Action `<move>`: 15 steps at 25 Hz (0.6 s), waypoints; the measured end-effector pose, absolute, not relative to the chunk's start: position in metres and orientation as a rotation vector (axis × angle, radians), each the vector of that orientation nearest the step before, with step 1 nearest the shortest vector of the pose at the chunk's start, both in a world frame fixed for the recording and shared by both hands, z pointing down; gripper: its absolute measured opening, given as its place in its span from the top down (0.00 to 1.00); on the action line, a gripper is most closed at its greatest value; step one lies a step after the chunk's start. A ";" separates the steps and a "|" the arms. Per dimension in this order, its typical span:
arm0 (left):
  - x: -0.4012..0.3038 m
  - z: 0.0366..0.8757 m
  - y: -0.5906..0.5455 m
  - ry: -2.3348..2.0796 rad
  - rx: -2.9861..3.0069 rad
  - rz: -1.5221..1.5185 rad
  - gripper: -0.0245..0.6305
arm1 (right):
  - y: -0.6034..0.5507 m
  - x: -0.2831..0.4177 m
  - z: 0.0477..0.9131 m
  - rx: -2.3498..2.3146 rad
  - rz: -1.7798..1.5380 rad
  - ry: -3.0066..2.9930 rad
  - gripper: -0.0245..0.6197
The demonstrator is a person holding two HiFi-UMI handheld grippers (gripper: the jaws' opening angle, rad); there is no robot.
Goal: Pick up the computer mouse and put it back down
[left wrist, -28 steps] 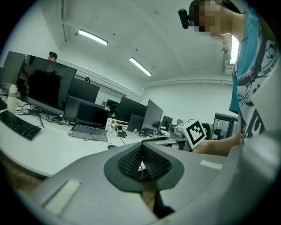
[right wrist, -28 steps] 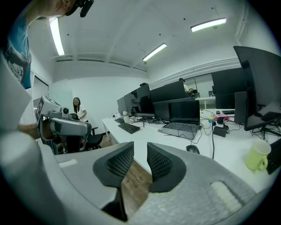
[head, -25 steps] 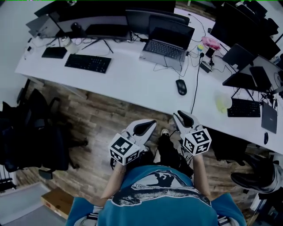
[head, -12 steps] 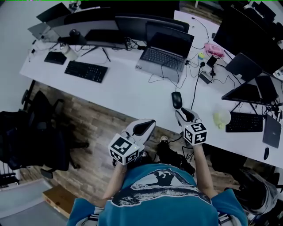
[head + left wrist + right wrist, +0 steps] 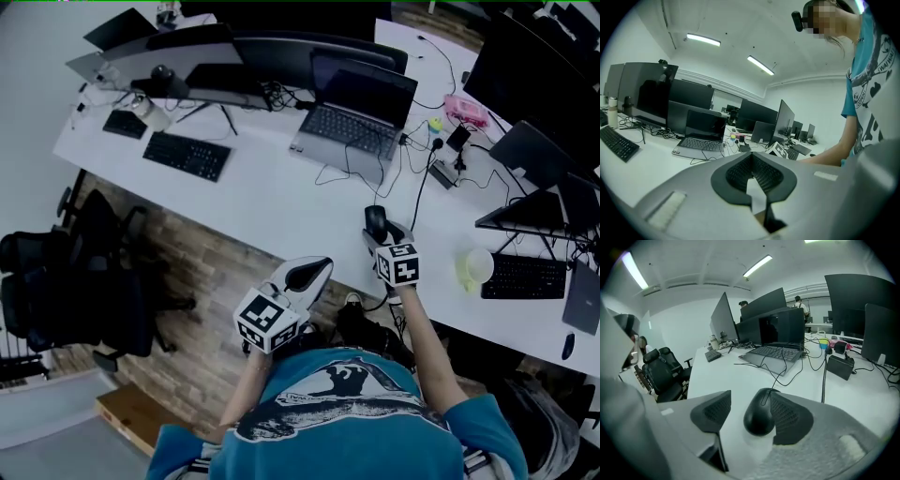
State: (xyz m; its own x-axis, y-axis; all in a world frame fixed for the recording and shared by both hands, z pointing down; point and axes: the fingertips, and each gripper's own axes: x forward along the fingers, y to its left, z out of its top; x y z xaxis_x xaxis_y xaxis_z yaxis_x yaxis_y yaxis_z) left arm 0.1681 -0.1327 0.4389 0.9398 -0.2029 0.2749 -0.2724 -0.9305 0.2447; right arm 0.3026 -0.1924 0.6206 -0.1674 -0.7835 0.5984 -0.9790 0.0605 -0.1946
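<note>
Open laptop (image 5: 352, 127), black keyboard (image 5: 186, 155) on white desk (image 5: 272, 202)

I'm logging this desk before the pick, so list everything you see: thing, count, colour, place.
desk: one, white, across the head view
mouse: one, black, near the desk's front edge
laptop: one, grey, open, behind the mouse
keyboards: two, black, one at left, one at far right
monitors: several, dark, along the desk's back
office chair: at least one, black, on the floor at left
cardboard box: one, brown, on the floor at lower left
pale green thing: one, right of the mouse; kind unclear
left claw: grey, shut, empty, short of the desk
right claw: grey, jaws just been opening, mouse between them
</note>
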 end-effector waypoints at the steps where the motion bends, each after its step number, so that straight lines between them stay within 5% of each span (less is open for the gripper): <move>1: 0.169 0.440 -0.134 -0.360 2.813 0.364 0.94 | -0.196 0.306 0.625 1.787 0.815 -1.987 0.56; 15: 0.179 0.451 -0.141 -0.423 2.772 0.402 0.94 | -0.219 0.319 0.674 1.802 0.897 -1.803 0.43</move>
State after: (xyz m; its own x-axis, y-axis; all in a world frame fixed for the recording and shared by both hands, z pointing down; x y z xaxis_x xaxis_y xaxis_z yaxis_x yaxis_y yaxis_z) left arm 0.1789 -0.1405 0.4512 0.9172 -0.2422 0.3163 -0.3284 -0.9091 0.2564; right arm 0.3187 -0.2188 0.6736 -0.0577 -0.7065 0.7053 -0.9888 -0.0572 -0.1381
